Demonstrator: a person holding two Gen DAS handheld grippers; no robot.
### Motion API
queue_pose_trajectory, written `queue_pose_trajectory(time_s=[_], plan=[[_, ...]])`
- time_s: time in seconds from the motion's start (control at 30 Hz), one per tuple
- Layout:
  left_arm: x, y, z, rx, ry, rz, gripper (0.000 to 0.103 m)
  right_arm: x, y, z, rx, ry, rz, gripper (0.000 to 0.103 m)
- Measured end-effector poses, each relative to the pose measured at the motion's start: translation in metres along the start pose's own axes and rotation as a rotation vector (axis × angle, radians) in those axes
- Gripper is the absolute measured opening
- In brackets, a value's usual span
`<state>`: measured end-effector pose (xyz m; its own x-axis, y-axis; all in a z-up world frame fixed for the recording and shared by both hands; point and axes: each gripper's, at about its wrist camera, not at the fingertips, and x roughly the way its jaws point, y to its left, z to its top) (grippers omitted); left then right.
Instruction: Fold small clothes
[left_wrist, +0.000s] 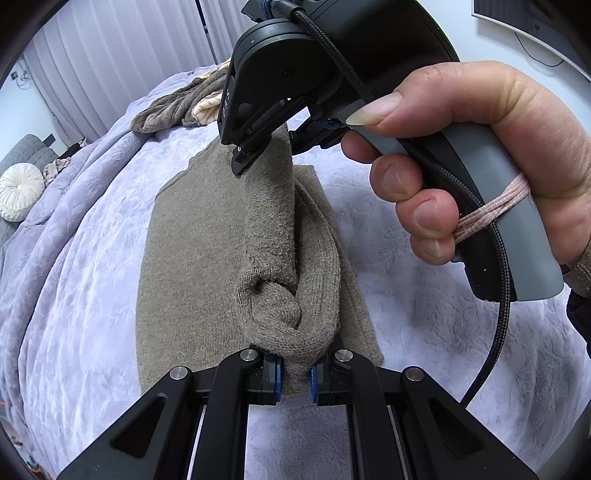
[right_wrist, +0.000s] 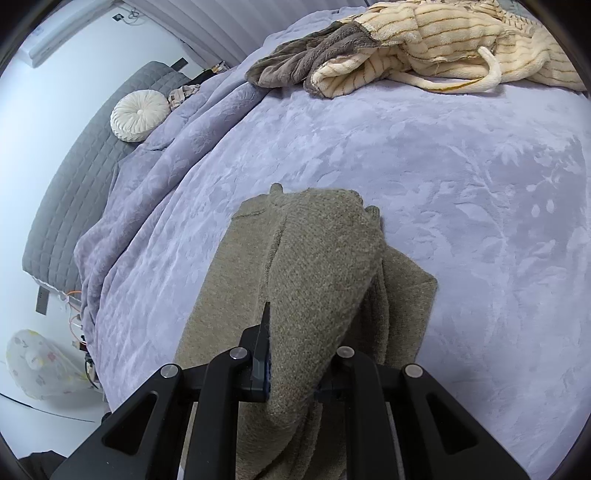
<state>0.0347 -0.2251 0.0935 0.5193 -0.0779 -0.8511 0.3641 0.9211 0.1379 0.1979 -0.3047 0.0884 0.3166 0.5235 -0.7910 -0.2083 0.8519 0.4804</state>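
Both hand-held grippers (left_wrist: 295, 373) clamping knit garment (left_wrist: 207, 236)

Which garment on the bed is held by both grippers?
The taupe knit sweater, clamped by the left gripper and right gripper; the cream-and-brown plush pile lies untouched at the far edge.

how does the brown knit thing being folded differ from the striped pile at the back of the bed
The brown knit garment is plain taupe; the striped pile is cream with thin stripes. The garment is lifted along one edge by both grippers; the pile lies crumpled and untouched. Both rest on the lilac blanket.
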Motion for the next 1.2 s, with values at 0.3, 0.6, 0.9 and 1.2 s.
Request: queue_pose_trajectory(time_s=[0.3,0.6,0.9,1.2], plan=[[0.026,0.011,0.004,-0.027,0.047,-0.076,0.011,0.009,-0.023,-0.006,0.021,0.025,-0.032,0.016],[0.043,0.014,0.006,-0.024,0.055,-0.094,0.011,0.020,-0.033,-0.013,0.013,0.036,-0.068,0.016],[0.041,0.011,0.009,-0.055,0.059,-0.114,0.011,0.021,-0.025,-0.011,-0.026,0.025,-0.107,0.016],[0.049,0.005,0.018,-0.065,0.064,-0.128,0.011,0.022,-0.014,0.001,-0.138,0.041,-0.164,0.016]])
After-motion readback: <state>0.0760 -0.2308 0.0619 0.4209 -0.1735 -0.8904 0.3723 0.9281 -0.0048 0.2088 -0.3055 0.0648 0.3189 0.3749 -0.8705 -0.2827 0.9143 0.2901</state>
